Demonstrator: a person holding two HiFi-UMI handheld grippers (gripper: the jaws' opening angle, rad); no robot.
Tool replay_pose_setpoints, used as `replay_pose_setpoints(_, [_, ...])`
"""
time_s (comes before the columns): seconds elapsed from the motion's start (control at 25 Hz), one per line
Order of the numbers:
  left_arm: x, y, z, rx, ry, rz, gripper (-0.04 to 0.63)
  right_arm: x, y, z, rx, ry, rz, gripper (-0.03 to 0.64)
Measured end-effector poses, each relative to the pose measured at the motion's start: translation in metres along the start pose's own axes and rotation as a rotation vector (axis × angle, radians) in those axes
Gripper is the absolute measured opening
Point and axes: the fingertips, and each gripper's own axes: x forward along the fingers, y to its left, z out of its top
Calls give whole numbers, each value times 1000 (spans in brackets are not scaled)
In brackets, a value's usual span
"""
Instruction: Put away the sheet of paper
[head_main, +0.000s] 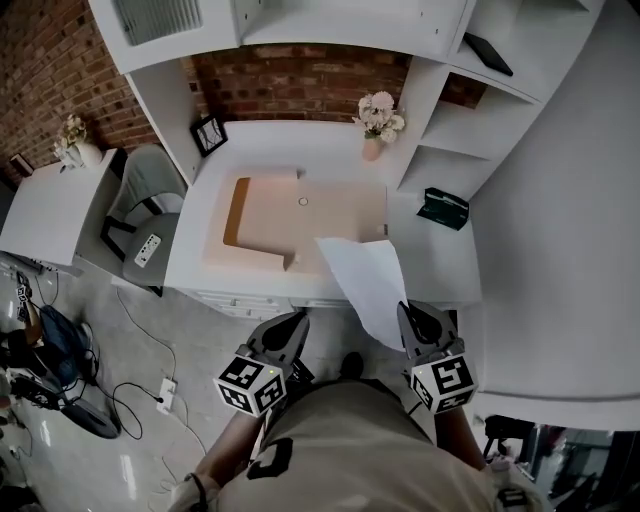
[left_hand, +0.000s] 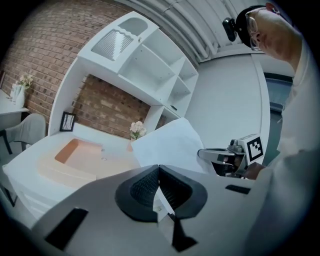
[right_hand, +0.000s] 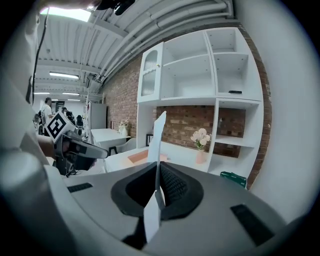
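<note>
At the far left of the head view a grey chair (head_main: 140, 200) is seen beside the white counter (head_main: 430, 262), with cables and a power strip (head_main: 165, 390) on the floor below it. A peach-coloured shallow tray (head_main: 265, 225) is laid across the middle of the counter. A small framed picture (head_main: 208, 133) is stood behind its left corner and a vase of flowers (head_main: 378, 122) behind its right one, both near the brick back wall.

The left gripper (head_main: 292, 322) is held at lower centre, off the counter's front edge, its jaws pressed together with nothing caught between them. Just to its right the sheet of paper (head_main: 362, 278) is carried by the right gripper (head_main: 414, 316), whose jaws are clamped on the sheet's near corner. The sheet is raised and slanted — in the picture its far edge overlaps the tray's right front corner, and its body crosses the counter's front edge.

A strip of bare counter is left to the right of the tray. Further right, open white shelves are stacked at the counter's end, with a green box (head_main: 443, 207) on a low one and a dark flat object (head_main: 488, 53) on a higher one.
</note>
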Motion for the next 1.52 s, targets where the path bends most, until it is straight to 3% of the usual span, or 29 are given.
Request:
replay_pose_setpoints(0.24, [41, -13, 9, 23, 26, 15, 17, 9, -48, -11, 80, -21, 3, 28])
replay_pose_setpoints(0.6, [91, -28, 5, 23, 48, 52, 17, 28, -103, -23, 106, -19, 49, 28])
replay_pose_setpoints(0.76, [100, -25, 11, 13, 37, 91, 17, 34, -119, -18, 99, -29, 80, 28])
replay_pose_setpoints(1.16, [93, 11, 29, 19, -34, 278, 17, 45, -152, -23, 114, -56, 127, 28])
replay_pose_setpoints(1.52, [91, 9, 18, 2, -12, 332, 17, 56, -156, -22, 118, -52, 178, 28])
